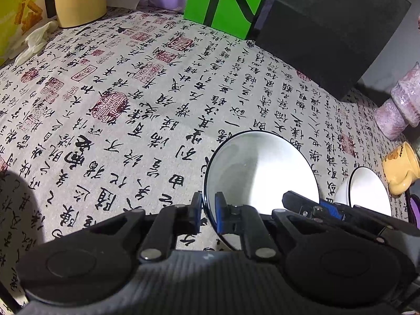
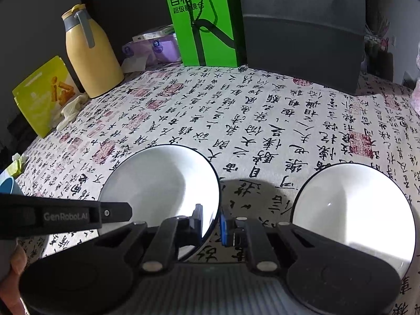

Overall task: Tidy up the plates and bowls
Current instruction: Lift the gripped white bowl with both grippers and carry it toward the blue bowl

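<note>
White porcelain with a thin dark rim, that's the big bowl (image 1: 262,168) between my two hands, tilted on the calligraphy-print tablecloth (image 1: 131,105). My left gripper (image 1: 208,210) is clamped tight on its left rim, one pad inside, one outside. My right gripper (image 2: 212,223) pinches the opposite edge of the same bowl, jaws nearly closed on the rim. A second white bowl (image 2: 354,210) sits on the cloth just to the right, apart from the first. Further right there's a yellow mug (image 1: 401,168); at the back, a green bag (image 2: 204,21) and a yellow flask (image 2: 89,52).
</note>
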Motion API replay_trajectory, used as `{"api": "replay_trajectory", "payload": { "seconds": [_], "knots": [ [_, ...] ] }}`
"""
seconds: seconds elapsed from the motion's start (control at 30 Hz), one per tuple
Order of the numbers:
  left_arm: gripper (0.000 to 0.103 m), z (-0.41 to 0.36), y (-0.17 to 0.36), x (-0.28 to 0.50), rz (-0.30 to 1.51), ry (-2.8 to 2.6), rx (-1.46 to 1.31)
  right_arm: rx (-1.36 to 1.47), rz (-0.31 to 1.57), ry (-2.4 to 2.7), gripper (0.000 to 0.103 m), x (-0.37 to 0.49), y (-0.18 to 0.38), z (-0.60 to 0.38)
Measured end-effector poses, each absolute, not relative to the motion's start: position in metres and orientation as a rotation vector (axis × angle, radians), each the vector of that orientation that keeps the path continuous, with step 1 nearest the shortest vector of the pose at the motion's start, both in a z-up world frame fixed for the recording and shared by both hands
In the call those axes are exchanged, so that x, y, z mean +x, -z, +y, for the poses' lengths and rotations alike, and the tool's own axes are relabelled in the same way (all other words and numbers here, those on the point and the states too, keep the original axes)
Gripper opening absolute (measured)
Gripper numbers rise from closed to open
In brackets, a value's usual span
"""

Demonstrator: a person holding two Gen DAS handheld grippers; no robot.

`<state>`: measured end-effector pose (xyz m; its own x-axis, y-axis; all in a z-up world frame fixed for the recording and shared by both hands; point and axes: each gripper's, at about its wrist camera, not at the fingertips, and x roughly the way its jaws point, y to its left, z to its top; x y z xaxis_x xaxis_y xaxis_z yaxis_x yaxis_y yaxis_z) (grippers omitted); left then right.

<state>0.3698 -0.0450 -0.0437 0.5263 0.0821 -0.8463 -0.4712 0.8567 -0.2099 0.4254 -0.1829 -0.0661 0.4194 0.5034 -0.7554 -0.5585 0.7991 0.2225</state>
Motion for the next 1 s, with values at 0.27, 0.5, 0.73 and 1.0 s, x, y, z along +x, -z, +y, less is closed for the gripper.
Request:
{"api": "replay_trajectory", "payload": {
  "seconds": [0.27, 0.5, 0.73, 1.0],
  "knots": [
    [0.01, -0.05, 0.045, 0.368, 0.962, -0.339, -0.434, -0.045, 0.908, -0.658, 0.012, 0.424, 0.063, -0.186],
    [0.011, -0.045, 0.039, 0.365, 0.948, -0.326, -0.455, -0.043, 0.889, -0.664, 0.012, 0.422, 0.056, -0.187],
    [0.01, -0.038, 0.032, 0.36, 0.931, -0.323, -0.477, -0.084, 0.866, -0.651, 0.012, 0.414, 0.044, -0.178],
    [0.011, -0.032, 0.023, 0.347, 0.915, -0.317, -0.49, -0.096, 0.861, -0.641, 0.012, 0.404, 0.037, -0.17]
  ]
}}
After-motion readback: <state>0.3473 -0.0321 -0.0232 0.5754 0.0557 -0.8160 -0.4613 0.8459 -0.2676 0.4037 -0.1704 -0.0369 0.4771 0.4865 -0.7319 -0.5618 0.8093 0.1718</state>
